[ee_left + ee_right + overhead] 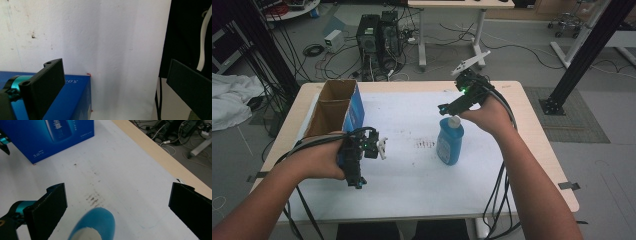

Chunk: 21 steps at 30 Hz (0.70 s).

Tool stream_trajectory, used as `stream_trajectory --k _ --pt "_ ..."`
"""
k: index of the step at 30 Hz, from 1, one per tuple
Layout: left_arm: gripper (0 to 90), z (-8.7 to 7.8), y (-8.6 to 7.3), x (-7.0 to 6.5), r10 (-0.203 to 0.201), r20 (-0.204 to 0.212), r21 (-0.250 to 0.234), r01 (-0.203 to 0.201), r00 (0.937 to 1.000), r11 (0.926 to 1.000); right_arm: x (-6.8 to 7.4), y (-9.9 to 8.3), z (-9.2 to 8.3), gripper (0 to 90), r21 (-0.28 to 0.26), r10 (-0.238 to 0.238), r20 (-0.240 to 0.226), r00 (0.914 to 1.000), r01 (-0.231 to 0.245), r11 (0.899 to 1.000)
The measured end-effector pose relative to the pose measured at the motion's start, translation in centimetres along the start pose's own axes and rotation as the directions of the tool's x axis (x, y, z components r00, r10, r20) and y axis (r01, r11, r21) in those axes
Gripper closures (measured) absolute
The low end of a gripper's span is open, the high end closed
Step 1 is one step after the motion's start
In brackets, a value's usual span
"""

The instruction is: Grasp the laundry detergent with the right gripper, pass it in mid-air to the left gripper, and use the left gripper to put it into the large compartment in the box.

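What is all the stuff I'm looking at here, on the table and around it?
Blue plastic bottle with a white cap: one, blue, standing upright right of the table's middle, just below the right gripper.
Open blue cardboard box: one, blue outside and brown inside, at the table's left side, top open.
White sheet covering the wooden table: one, white with small dark stains near the middle.
Black computer towers: two, on the floor behind the table, among loose cables.
White cloth: one, on the floor at far left.
Left gripper: one, black, jaws open, beside the box.
Right gripper: one, black, jaws open, above the bottle's cap.
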<state>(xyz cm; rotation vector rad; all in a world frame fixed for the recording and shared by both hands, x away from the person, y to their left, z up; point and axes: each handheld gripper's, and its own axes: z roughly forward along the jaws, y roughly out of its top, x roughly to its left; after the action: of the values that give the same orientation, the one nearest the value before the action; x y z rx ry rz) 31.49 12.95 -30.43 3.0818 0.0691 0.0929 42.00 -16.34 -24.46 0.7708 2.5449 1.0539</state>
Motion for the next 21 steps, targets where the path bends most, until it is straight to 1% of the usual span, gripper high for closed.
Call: stream_trajectory --k 1,4,7,12,14,16,17,21 --pt "1.7 0.0 0.1 0.0 -0.001 0.0 -0.001 0.001 1.0 1.0 -0.6 -0.7 -0.5 0.8 -0.022 0.032 0.012 0.9994 -0.031 0.999" --pt "1.7 0.0 0.2 -0.1 0.003 0.002 -0.003 -0.003 1.0 1.0 -1.3 -1.5 -1.3 0.8 -0.067 0.073 0.009 0.9973 -0.072 0.995" --pt "1.7 0.0 0.3 0.0 0.006 0.001 0.002 -0.006 1.0 1.0 -1.9 -2.5 -2.1 0.8 -0.112 0.102 0.01 0.9948 -0.1 0.989" --pt "1.7 0.0 0.5 0.0 0.007 0.002 0.004 -0.007 1.0 1.0 -2.1 -4.3 -3.1 0.8 -0.148 0.127 0.015 0.9918 -0.123 0.981" --pt "1.7 0.1 0.5 0.0 0.01 0.001 0.004 -0.01 1.0 0.9999 -2.0 -5.3 -3.5 0.8 -0.154 0.137 0.016 0.9905 -0.132 0.979" --pt "1.7 0.1 0.6 0.0 0.011 0.001 0.006 -0.011 0.9999 0.9999 -1.9 -5.7 -3.6 0.8 -0.156 0.138 0.017 0.9903 -0.134 0.979" --pt "1.7 0.1 0.7 0.0 0.014 0.002 0.007 -0.014 0.9999 0.9999 -1.8 -6.5 -4.0 0.8 -0.166 0.145 0.025 0.9891 -0.139 0.976" --pt "1.7 0.1 0.9 -0.1 0.02 0.001 0.005 -0.02 0.9998 0.9998 -1.5 -8.2 -4.8 0.8 -0.181 0.155 0.035 0.9873 -0.147 0.973"
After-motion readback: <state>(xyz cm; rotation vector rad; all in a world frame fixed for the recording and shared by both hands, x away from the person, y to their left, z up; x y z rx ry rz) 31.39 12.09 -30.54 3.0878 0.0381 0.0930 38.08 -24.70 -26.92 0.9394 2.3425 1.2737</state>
